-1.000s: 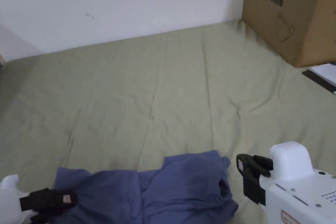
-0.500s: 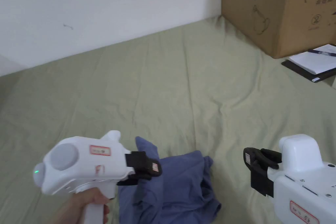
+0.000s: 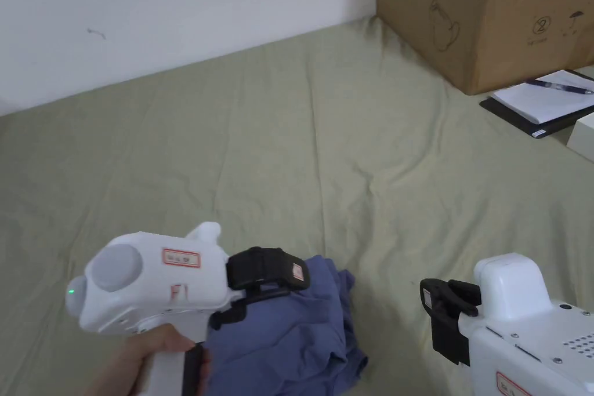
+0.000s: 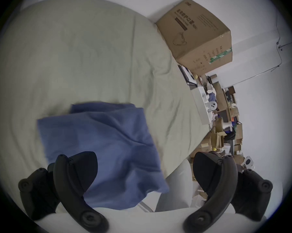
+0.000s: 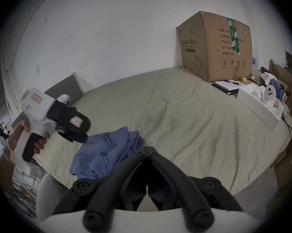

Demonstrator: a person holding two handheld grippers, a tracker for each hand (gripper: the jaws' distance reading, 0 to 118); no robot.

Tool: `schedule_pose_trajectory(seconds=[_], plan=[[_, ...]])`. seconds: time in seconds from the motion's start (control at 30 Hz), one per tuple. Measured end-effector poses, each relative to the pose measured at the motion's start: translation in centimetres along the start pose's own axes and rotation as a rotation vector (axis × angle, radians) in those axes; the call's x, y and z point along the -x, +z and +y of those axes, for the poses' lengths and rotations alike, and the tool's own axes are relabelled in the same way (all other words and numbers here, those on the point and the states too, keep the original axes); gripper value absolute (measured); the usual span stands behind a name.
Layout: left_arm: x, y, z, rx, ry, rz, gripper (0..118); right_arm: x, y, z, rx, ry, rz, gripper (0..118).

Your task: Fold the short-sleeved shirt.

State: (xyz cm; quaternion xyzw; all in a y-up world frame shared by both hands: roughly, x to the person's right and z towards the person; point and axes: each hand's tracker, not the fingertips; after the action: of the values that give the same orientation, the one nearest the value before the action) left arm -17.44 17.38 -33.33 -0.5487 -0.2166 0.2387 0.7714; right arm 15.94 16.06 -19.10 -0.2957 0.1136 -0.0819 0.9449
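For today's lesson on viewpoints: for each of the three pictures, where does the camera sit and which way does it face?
Head view: above, looking down at the bed; both tools, left and right, show.
Left gripper view: behind its open jaws, facing the blue shirt.
Right gripper view: behind its shut jaws, facing the wall; the left hand shows.
All three share the shirt and cardboard box.

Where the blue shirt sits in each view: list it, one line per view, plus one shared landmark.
Head view: blue shirt bottom centre, beside the left gripper.
Left gripper view: lower centre, crumpled on the green sheet.
Right gripper view: lower left of centre.
Shared landmark: the cardboard box at the wall.
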Motion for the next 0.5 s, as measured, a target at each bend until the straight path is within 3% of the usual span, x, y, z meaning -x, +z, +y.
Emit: schedule_pose_trajectory(seconds=[0.07,0.1,0.13,0.17,0.2,0.37,0.5], plan=[[1.1,1.3,-0.2,-0.011,0.018,0.089,110,0.3,-0.2,-0.2,0.013,0.016,0.007,0],[1.7,1.8,-0.4,-0.022,0.008,0.132,95,0.6,-0.3,-0.3,0.02,0.025,0.012,0],[2.4,1.8,-0.4,-0.031,-0.015,0.16,68,0.9,-0.3,-0.4,0.024,0.034,0.017,0],[2.8,1.7,-0.6,-0.033,-0.02,0.196,31,1.0,-0.4,-0.4,0.027,0.04,0.02,0],[3.3,1.3,-0.9,-0.017,-0.002,0.228,7,1.2,-0.5,-0.5,0.028,0.045,0.021,0],[2.9,-1.0,-2.3,0.023,0.019,0.09,1,1.7,-0.7,-0.5,0.025,0.041,0.025,0],[-0.1,-4.9,-3.0,0.109,-0.105,0.07,1,1.4,-0.8,-0.4,0.033,0.046,0.018,0]])
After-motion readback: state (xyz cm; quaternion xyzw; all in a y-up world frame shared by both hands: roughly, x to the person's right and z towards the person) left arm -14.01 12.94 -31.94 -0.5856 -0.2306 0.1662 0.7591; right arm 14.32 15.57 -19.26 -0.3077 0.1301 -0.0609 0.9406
